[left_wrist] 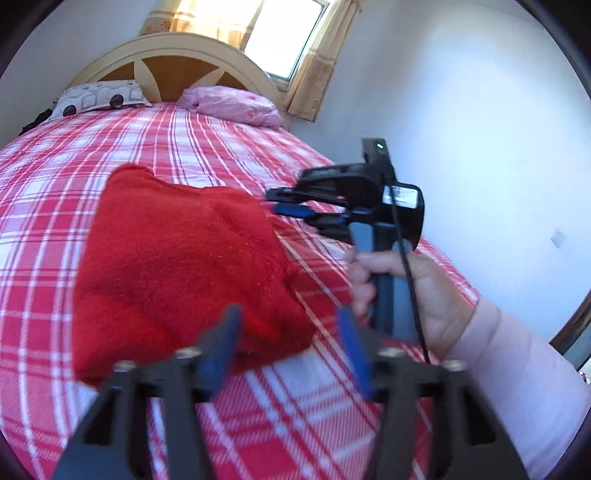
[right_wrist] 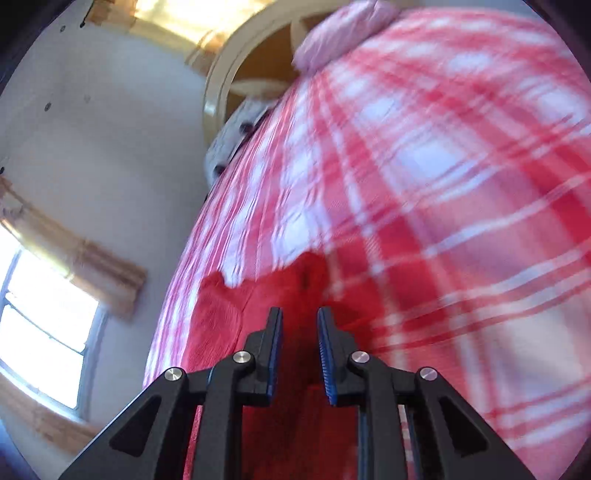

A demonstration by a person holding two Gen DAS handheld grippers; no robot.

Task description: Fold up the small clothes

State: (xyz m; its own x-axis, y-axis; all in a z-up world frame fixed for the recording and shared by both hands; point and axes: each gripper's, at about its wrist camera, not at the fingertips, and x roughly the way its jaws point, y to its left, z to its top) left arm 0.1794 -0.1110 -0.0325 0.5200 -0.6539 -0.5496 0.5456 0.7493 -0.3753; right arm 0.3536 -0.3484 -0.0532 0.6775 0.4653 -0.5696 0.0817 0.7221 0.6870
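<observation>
Red garment (left_wrist: pixel 177 266) on plaid bed (left_wrist: pixel 258 147), left tongs (left_wrist: pixel 291 347) apart

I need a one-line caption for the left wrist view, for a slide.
Open left gripper at the near edge of a folded red cloth on a red plaid bed; the right gripper is beside the cloth.

Plaid bedspread (left_wrist: pixel 221 147) covering bed; pink pillow (left_wrist: pixel 232 105) and patterned pillow (left_wrist: pixel 99 96) lying against arched headboard (left_wrist: pixel 173 48); curtains (left_wrist: pixel 317 74) flanking window (left_wrist: pixel 284 33).
</observation>
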